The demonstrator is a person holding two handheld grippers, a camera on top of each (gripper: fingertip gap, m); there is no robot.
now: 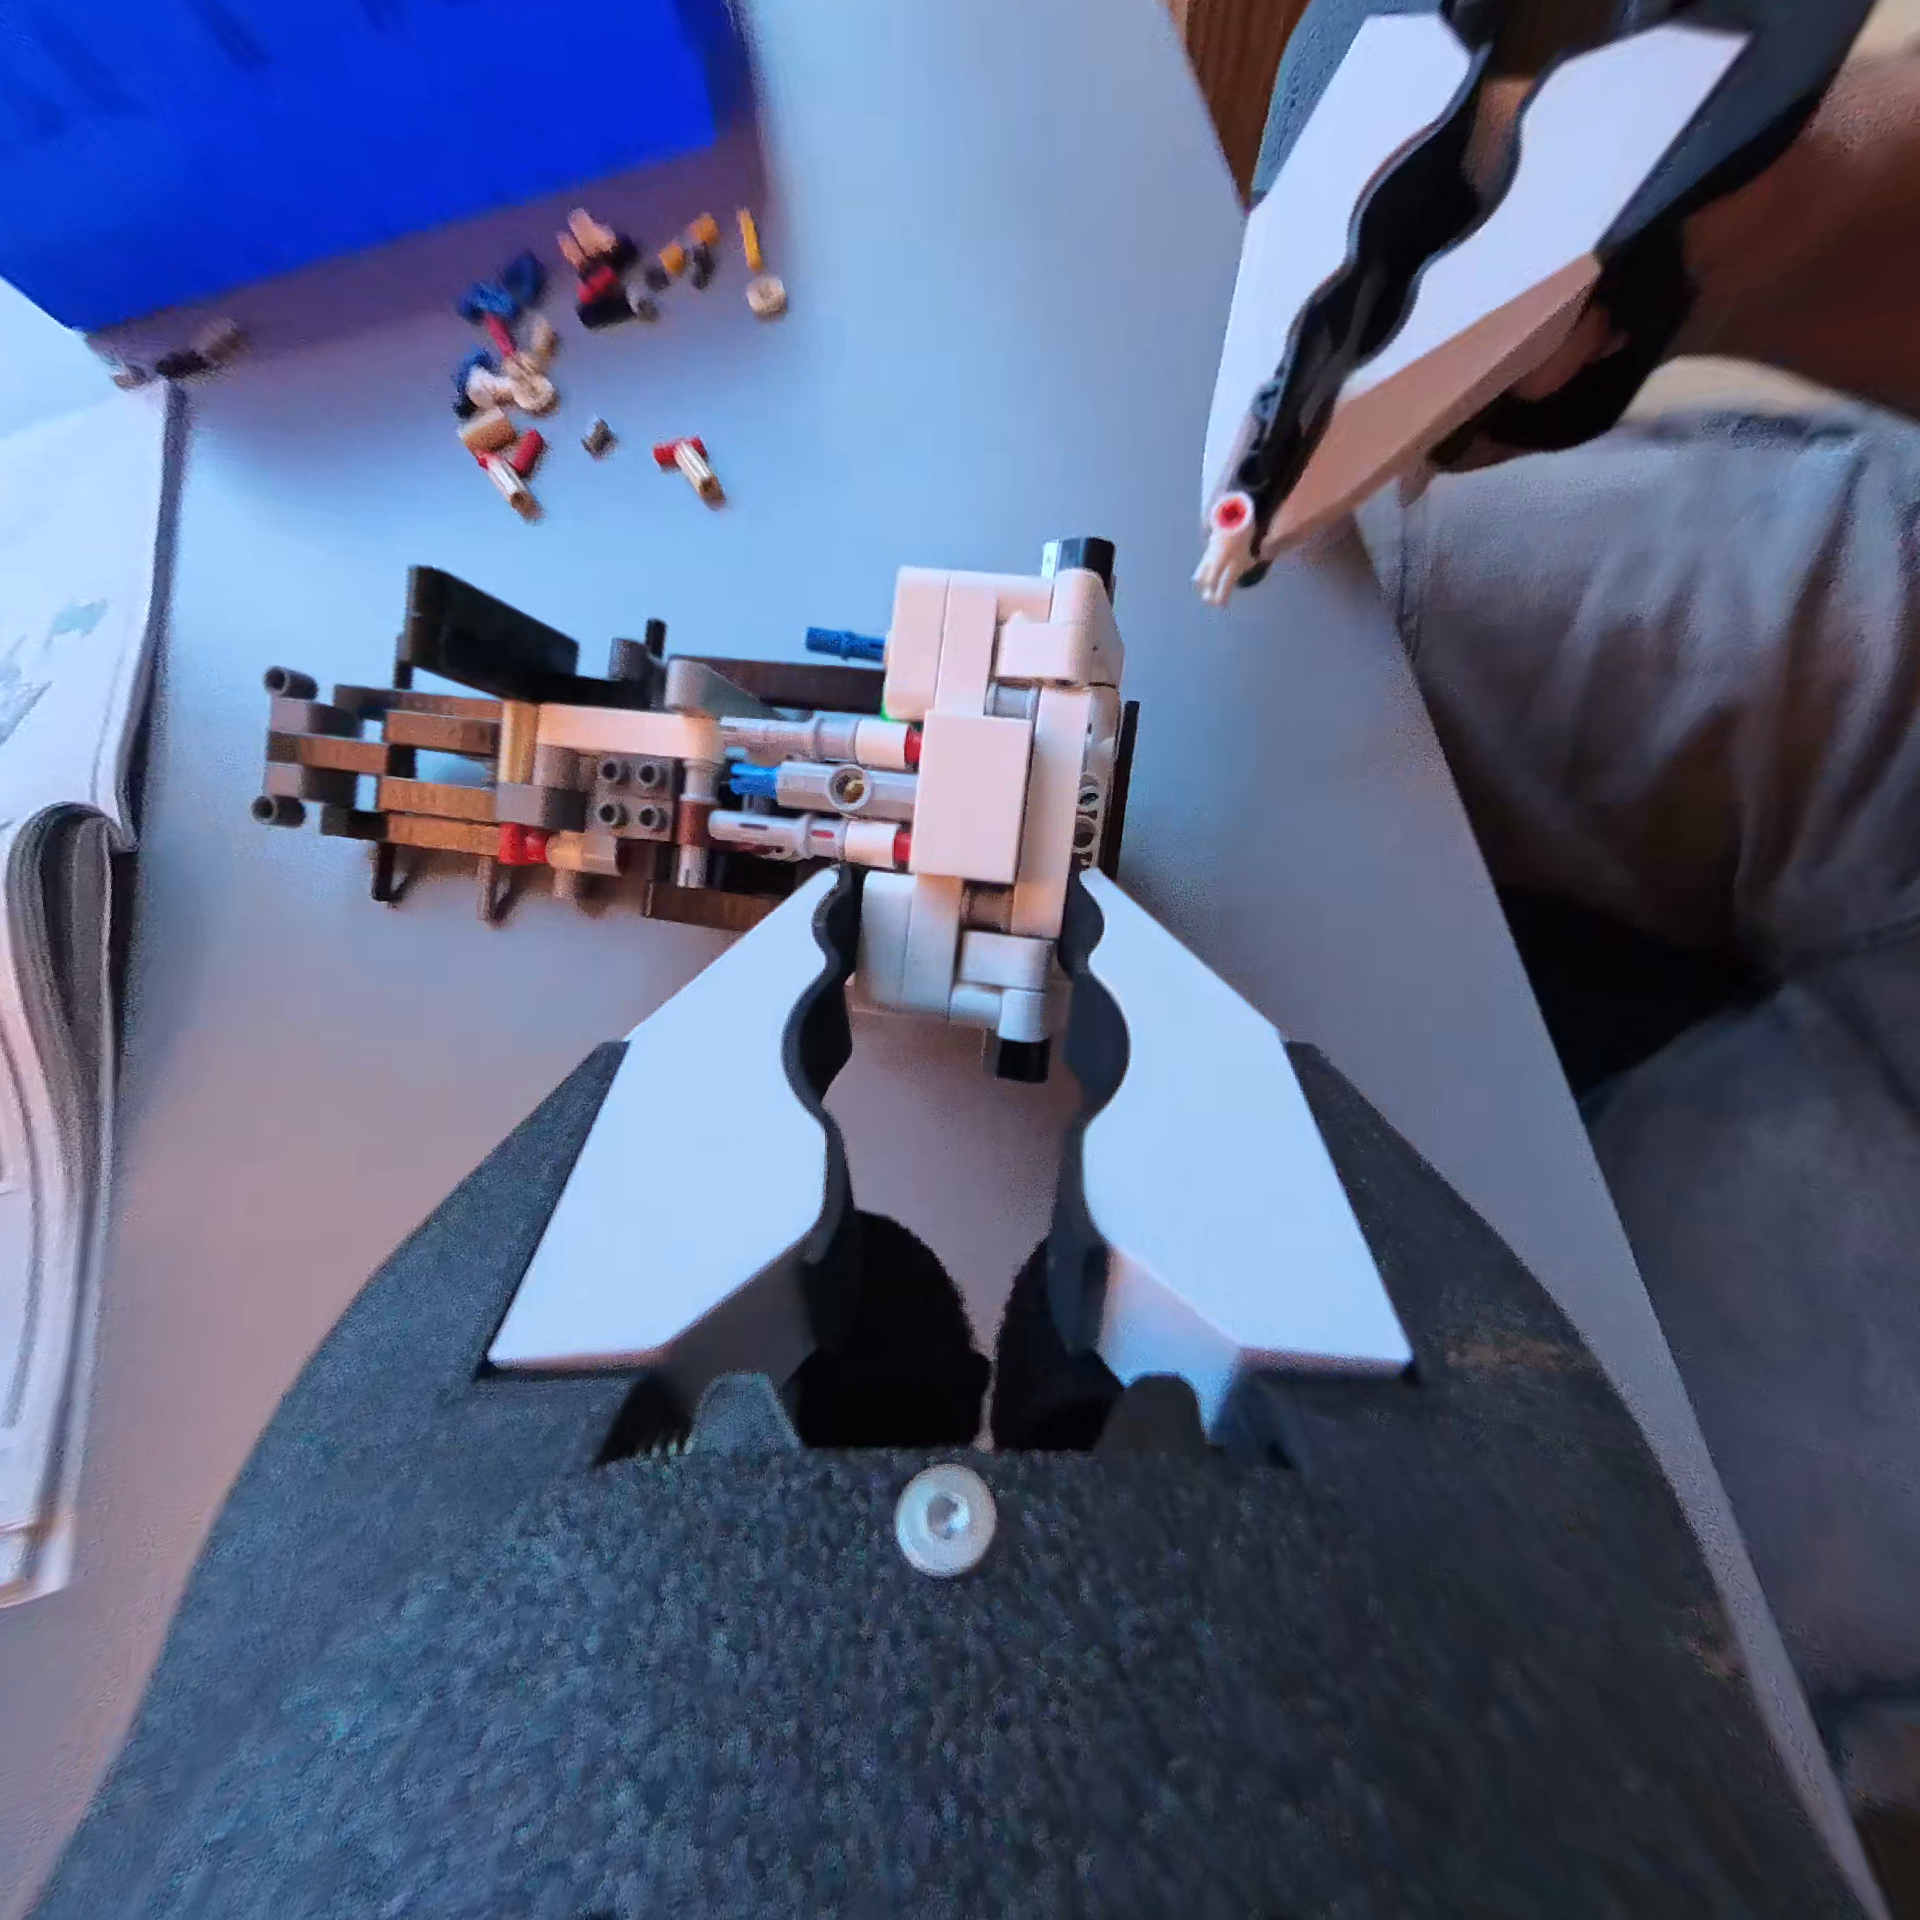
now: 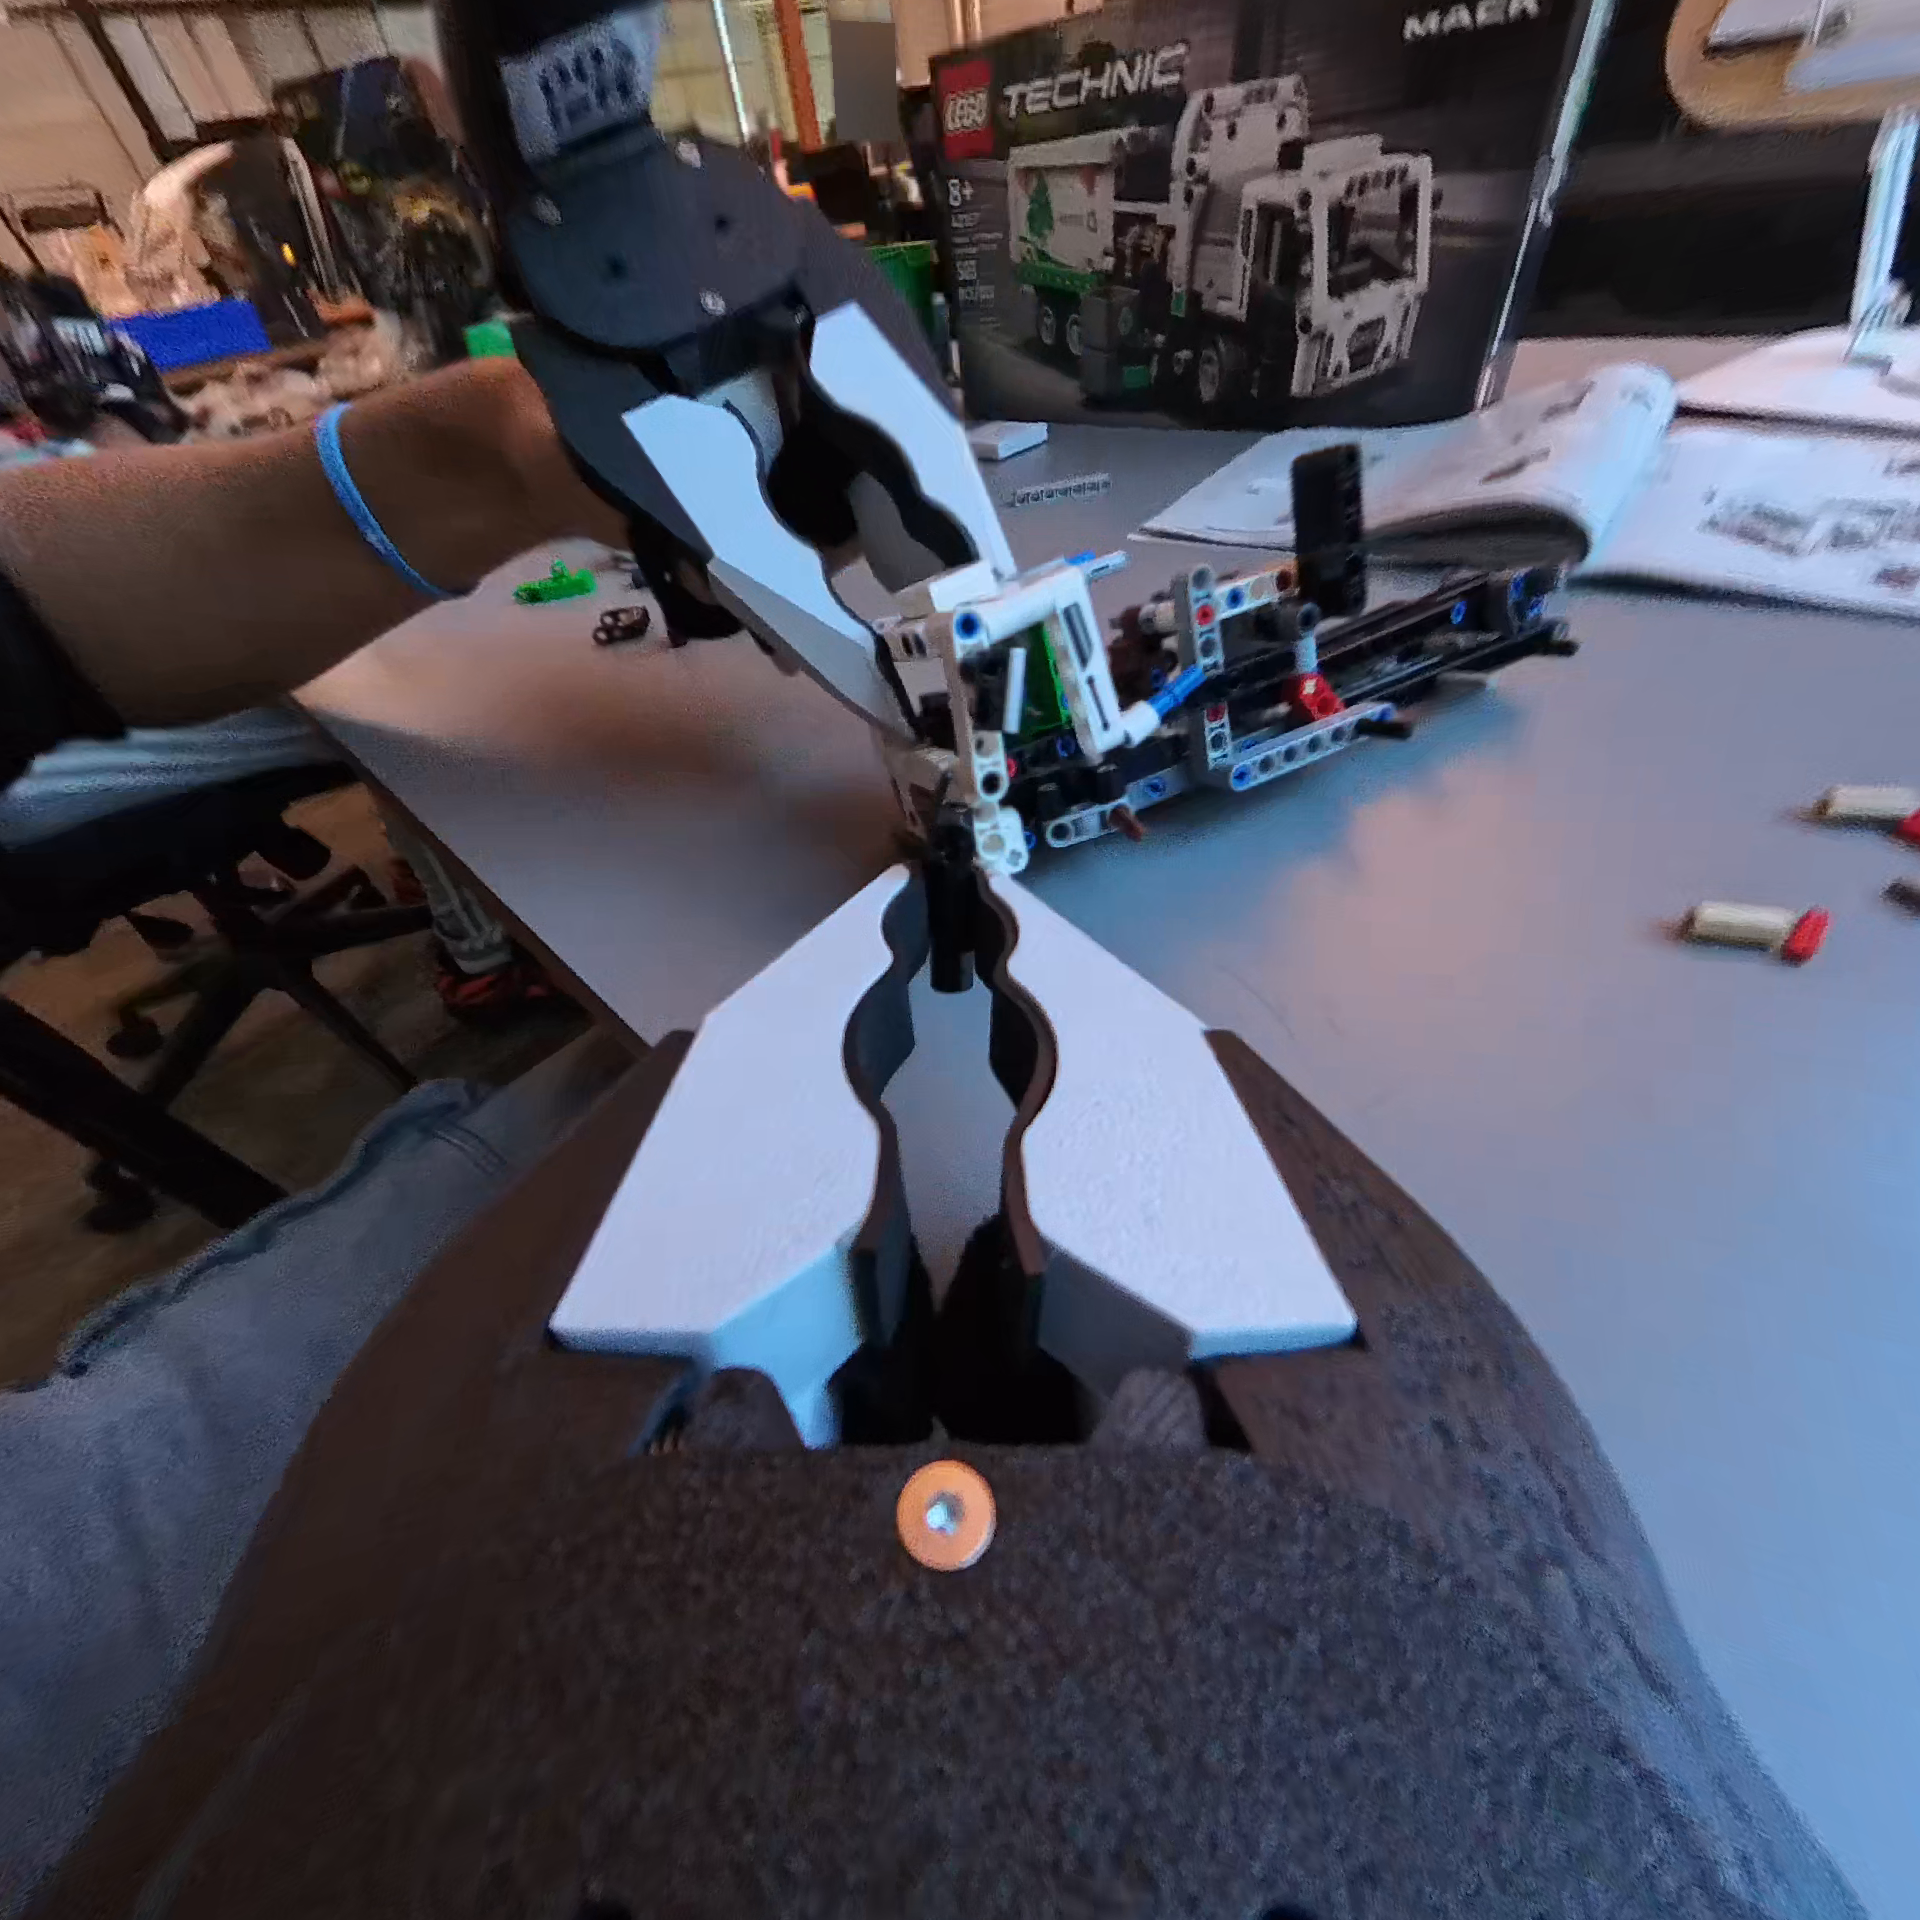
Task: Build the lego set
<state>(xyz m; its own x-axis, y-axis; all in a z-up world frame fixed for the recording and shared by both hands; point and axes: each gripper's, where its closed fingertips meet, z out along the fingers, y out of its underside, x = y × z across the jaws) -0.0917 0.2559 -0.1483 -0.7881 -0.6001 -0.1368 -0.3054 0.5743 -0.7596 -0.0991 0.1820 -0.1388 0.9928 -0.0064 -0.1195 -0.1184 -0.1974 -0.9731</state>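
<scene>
The partly built truck model (image 1: 623, 769) lies on the grey table (image 1: 987, 312), a dark chassis with a white cab end. My left gripper (image 1: 961, 904) is shut on the white cab (image 1: 977, 800), one finger on each side. In the right wrist view the left gripper (image 2: 935, 644) holds the same cab of the model (image 2: 1299, 686) from above left. My right gripper (image 2: 954, 883) is shut on a small black pin piece (image 2: 951, 935), close in front of the cab's lower corner. In the left wrist view the right gripper (image 1: 1242, 540) hovers just right of the cab, the piece's white and red tip (image 1: 1231, 520) sticking out.
Loose small parts (image 1: 540, 353) lie beyond the model beside a blue bin (image 1: 312, 135). An open instruction booklet (image 2: 1455, 488) and the set's box (image 2: 1247, 208) stand behind. More loose pieces (image 2: 1745, 925) lie at the right. The table edge (image 1: 1455, 831) runs close by, with a person's legs beyond.
</scene>
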